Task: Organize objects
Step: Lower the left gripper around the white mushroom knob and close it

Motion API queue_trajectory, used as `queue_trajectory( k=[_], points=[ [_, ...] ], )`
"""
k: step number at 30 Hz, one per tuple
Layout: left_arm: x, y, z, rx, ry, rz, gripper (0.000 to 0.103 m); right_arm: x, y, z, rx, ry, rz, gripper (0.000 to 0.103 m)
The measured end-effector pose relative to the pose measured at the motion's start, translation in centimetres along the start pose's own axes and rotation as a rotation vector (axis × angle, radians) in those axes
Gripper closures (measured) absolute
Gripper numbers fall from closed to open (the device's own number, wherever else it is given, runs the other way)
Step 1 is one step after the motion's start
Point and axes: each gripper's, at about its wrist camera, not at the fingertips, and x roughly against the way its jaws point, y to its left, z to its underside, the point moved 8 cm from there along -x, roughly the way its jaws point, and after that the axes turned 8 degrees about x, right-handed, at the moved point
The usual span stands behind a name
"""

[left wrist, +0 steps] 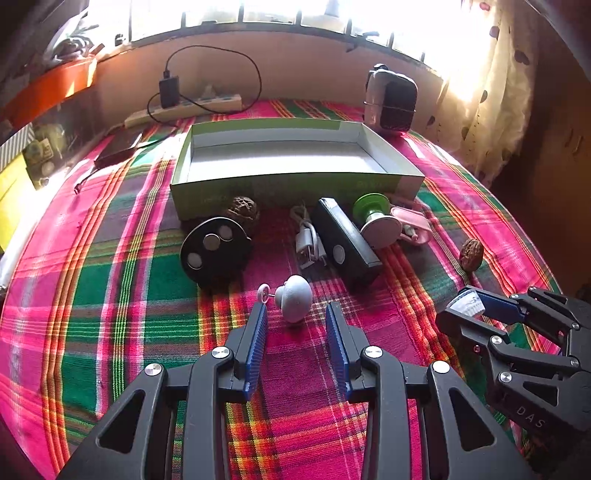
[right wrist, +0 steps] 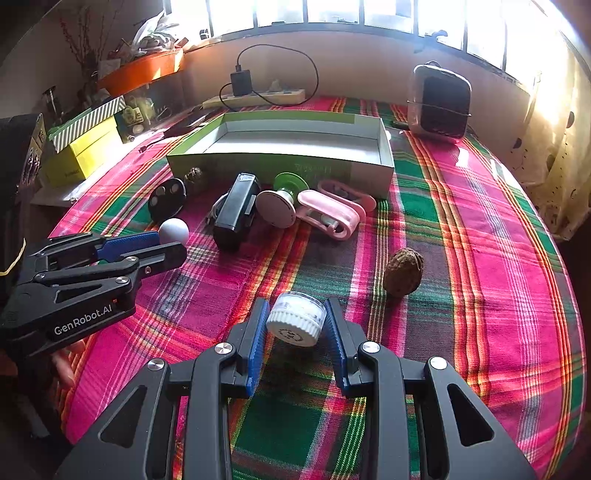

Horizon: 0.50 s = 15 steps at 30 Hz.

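A: Why is your right gripper [right wrist: 295, 325] clamped on that small white-capped jar [right wrist: 296, 318]?

B: It's bound for the empty cardboard box [right wrist: 280, 162], well ahead.

A: And your left gripper [left wrist: 295, 317]?

B: Spread wide, straddling the grey knob [left wrist: 294, 302], gripping nothing.

Daylight is pouring through the window [left wrist: 295, 14] behind, blowing out to white glare; the curtain [left wrist: 495, 92] is glowing. Fisheye distortion is bending and darkening the edges.

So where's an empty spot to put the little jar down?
The open box is bare inside. The cloth right of the walnut is free too. It's crowded in front of the box, around the black case and pink clip.
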Motion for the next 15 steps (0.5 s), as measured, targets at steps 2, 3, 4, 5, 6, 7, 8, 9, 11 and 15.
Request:
queue_trajectory(
  k=[2,3,4,5,6,7,8,9,11,15],
  points=[
    [-0.18,0.05,-0.22,0.002,0.001,-0.003,0.072,-0.27,-0.12,-0.1,0.001,0.005,-0.002,0.071],
    [-0.28,0.07,-0.32,0.0,0.002,-0.007,0.072,-0.41,-0.16,-0.16,0.001,0.008,-0.003,0.071],
    [-0.37,0.06,-0.39,-0.004,0.002,-0.012,0.072,-0.51,-0.19,-0.18,0.002,0.009,-0.004,0.071],
    [-0.45,0.05,-0.45,-0.007,0.003,-0.019,0.072,-0.61,-0.18,-0.22,0.002,0.009,-0.006,0.071],
    [-0.55,0.0,-0.55,-0.014,0.004,-0.024,0.072,-0.69,-0.18,-0.28,0.003,0.009,-0.007,0.071],
    [-0.61,-0.03,-0.61,-0.019,0.004,-0.027,0.072,-0.71,-0.18,-0.32,0.003,0.008,-0.007,0.071],
    [-0.65,0.0,-0.66,-0.019,0.005,-0.029,0.072,-0.77,-0.19,-0.39,0.003,0.008,-0.009,0.071],
    [-0.67,0.04,-0.72,-0.019,0.006,-0.03,0.072,-0.82,-0.21,-0.44,0.004,0.009,-0.011,0.071],
    [-0.58,0.22,-0.8,-0.01,0.009,-0.023,0.072,-0.81,-0.28,-0.47,0.005,0.008,-0.01,0.071],
    [-0.77,0.16,-0.99,-0.002,0.009,0.002,0.072,-0.9,-0.46,-0.48,-0.004,0.009,-0.013,0.071]
  ],
)
